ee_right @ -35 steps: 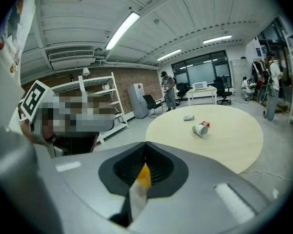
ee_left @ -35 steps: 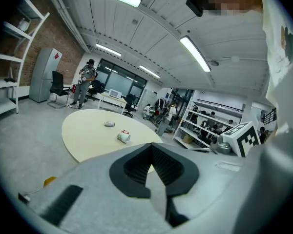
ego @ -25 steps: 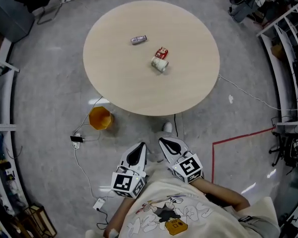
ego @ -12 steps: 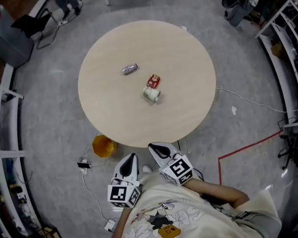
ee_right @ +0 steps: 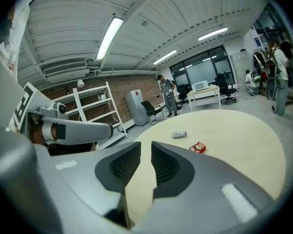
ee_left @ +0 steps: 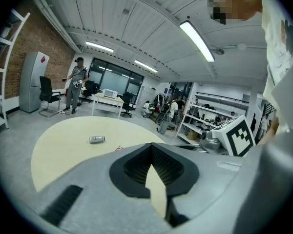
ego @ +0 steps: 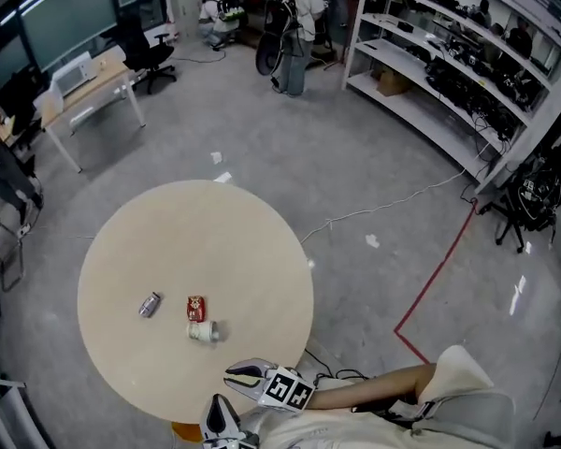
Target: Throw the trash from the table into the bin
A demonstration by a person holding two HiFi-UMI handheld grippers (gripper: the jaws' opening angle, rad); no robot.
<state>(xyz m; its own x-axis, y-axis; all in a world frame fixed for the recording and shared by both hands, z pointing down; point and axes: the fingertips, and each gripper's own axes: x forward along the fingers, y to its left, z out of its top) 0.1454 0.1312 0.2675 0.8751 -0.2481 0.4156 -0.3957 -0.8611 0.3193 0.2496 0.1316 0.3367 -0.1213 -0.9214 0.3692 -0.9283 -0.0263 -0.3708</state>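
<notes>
Both tongs empty at the near rim of the round bench (ego: pixel 215 241), and the trash is untouched out on top!

The left tongs (ee_left: pixel 151 145) are closed tip to tip with nothing between them. The right tongs (ee_right: pixel 146 145) have just been opening and show a narrow gap with nothing in it. Ahead of them on the bench lie a silver can (ego: pixel 150 304) on its side and a red packet (ego: pixel 195 308) near it. A white paper cup (ego: pixel 204 331) is tipped over just beside the packet. An orange bin (ego: pixel 183 430) peeks out on the floor by the bench's near edge, close to the left tongs.
</notes>
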